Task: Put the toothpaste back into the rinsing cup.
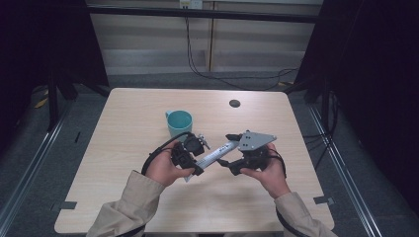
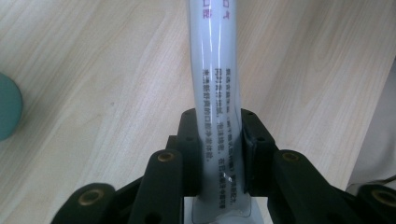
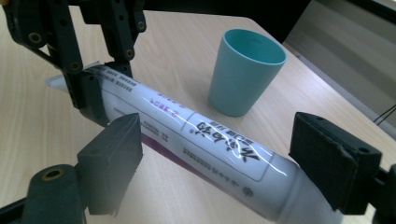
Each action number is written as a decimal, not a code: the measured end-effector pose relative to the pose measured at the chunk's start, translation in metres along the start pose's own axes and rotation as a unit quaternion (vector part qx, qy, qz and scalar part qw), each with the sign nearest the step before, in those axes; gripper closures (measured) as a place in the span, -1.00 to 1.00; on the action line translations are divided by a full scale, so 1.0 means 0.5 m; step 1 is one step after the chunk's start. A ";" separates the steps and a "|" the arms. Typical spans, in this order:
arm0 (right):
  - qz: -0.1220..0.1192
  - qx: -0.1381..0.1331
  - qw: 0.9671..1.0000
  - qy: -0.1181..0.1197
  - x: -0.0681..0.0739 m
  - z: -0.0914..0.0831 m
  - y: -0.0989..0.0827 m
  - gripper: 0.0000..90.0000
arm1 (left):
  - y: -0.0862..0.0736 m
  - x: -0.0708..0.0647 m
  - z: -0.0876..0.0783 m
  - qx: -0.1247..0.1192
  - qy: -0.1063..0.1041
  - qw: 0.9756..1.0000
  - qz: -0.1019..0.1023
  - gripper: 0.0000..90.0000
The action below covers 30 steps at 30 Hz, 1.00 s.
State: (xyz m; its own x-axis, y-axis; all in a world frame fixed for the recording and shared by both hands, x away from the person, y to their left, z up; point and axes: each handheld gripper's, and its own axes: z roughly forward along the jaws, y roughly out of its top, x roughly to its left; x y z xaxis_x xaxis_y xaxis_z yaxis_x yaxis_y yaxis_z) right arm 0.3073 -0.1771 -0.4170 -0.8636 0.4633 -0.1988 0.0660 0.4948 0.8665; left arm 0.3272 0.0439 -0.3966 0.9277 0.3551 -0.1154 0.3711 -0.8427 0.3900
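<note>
Lying clamped in the left tool (image 2: 219, 154), the tube (image 2: 215, 93) crosses the right tool's (image 3: 233, 161) open gap.

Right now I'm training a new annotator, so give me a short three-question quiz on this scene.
1. True or false: the left hand-held gripper is shut on the white tube.
2. Multiple choice: the right hand-held gripper has its jaws (A) clamped on the teal cup, (B) open on either side of the tube, (C) closed on nothing.
3. Fill in: the cup stands ____ on the table.

Key: 1 true; 2 B; 3 upright.
</note>
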 end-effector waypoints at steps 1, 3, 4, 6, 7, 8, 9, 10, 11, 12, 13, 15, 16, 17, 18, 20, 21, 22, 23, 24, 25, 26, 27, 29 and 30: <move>-0.004 0.004 1.000 0.003 0.002 0.002 0.000 -0.64 | -0.001 0.000 -0.002 -0.003 0.001 1.000 0.000 0.62; -0.005 0.006 1.000 0.008 0.004 0.002 0.000 -0.64 | -0.001 0.001 -0.004 -0.007 0.000 1.000 0.000 0.62; -0.003 0.007 1.000 0.008 0.004 0.003 -0.001 -0.63 | -0.001 0.001 -0.004 -0.007 0.000 1.000 0.000 0.62; -0.002 0.010 1.000 0.012 0.003 0.004 -0.004 -0.63 | -0.002 0.000 -0.010 -0.019 0.001 1.000 -0.005 0.62; -0.002 0.011 1.000 0.015 0.003 0.005 -0.005 -0.63 | -0.002 0.000 -0.012 -0.023 0.002 1.000 -0.006 0.62; -0.001 0.012 1.000 0.015 0.004 0.006 -0.006 -0.63 | -0.001 0.000 -0.014 -0.024 0.001 1.000 -0.004 0.62; 0.000 0.013 1.000 0.016 0.005 0.007 -0.007 -0.63 | -0.002 -0.001 -0.015 -0.027 0.004 1.000 -0.006 0.62; 0.001 0.012 1.000 0.017 0.005 0.007 -0.008 -0.63 | -0.002 0.000 -0.017 -0.029 0.004 1.000 -0.004 0.62; 0.003 0.010 1.000 0.018 0.005 0.007 -0.009 -0.63 | -0.002 0.001 -0.018 -0.034 0.003 0.999 -0.007 0.63; 0.004 0.010 1.000 0.020 0.005 0.007 -0.009 -0.63 | -0.003 0.001 -0.020 -0.039 0.002 0.999 -0.009 0.63; 0.004 0.010 1.000 0.021 0.006 0.007 -0.010 -0.63 | -0.003 0.002 -0.023 -0.041 0.003 0.999 -0.009 0.63; 0.003 0.013 1.000 0.022 0.006 0.007 -0.011 -0.63 | -0.003 0.004 -0.025 -0.050 0.000 0.999 -0.013 0.63; 0.003 0.015 1.000 0.024 0.006 0.008 -0.013 -0.63 | -0.003 0.004 -0.027 -0.054 0.000 0.998 -0.016 0.63; 0.003 0.016 1.000 0.024 0.006 0.009 -0.014 -0.63 | -0.003 0.005 -0.028 -0.057 0.000 0.998 -0.017 0.63; 0.002 0.017 1.000 0.025 0.006 0.009 -0.016 -0.62 | -0.003 0.005 -0.028 -0.057 0.000 0.998 -0.017 0.63; 0.002 0.019 1.000 0.025 0.006 0.011 -0.019 -0.62 | 0.001 0.005 -0.035 -0.066 0.003 0.998 -0.017 0.63; 0.002 0.021 0.999 0.024 0.006 0.012 -0.020 -0.62 | 0.003 0.004 -0.037 -0.069 0.003 0.997 -0.019 0.63; 0.001 0.022 1.000 0.022 0.006 0.012 -0.022 -0.62 | 0.005 0.004 -0.040 -0.074 0.002 0.997 -0.020 0.63; 0.001 0.024 0.999 0.021 0.006 0.013 -0.023 -0.62 | 0.007 0.006 -0.043 -0.076 0.000 0.997 -0.017 0.63; -0.001 0.025 1.000 0.018 0.006 0.013 -0.024 -0.62 | 0.009 0.004 -0.044 -0.080 -0.001 0.997 -0.022 0.63; -0.002 0.027 1.000 0.015 0.006 0.014 -0.024 -0.61 | 0.011 0.004 -0.046 -0.084 -0.002 0.996 -0.021 0.63; -0.003 0.029 0.999 0.012 0.006 0.014 -0.024 -0.60 | 0.013 0.004 -0.048 -0.087 -0.002 0.996 -0.021 0.63; -0.006 0.034 0.999 0.011 0.007 0.014 -0.025 -0.57 | 0.015 0.005 -0.050 -0.088 -0.007 0.996 -0.019 0.63; -0.015 0.042 0.999 0.007 0.007 0.015 -0.025 -0.36 | 0.019 0.003 -0.052 -0.094 -0.017 0.995 -0.022 0.63; -0.019 0.045 0.999 0.003 0.009 0.015 -0.025 -0.27 | 0.021 0.002 -0.053 -0.094 -0.015 0.995 -0.017 0.63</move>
State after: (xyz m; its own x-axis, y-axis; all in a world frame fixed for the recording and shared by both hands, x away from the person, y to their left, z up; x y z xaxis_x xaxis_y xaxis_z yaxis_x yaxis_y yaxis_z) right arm 0.3064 -0.1759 -0.4321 -0.8694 0.4385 -0.2279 0.0773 0.5763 0.8136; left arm 0.3310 0.0460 -0.3686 0.9164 0.3677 -0.1582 0.3911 -0.7384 0.5494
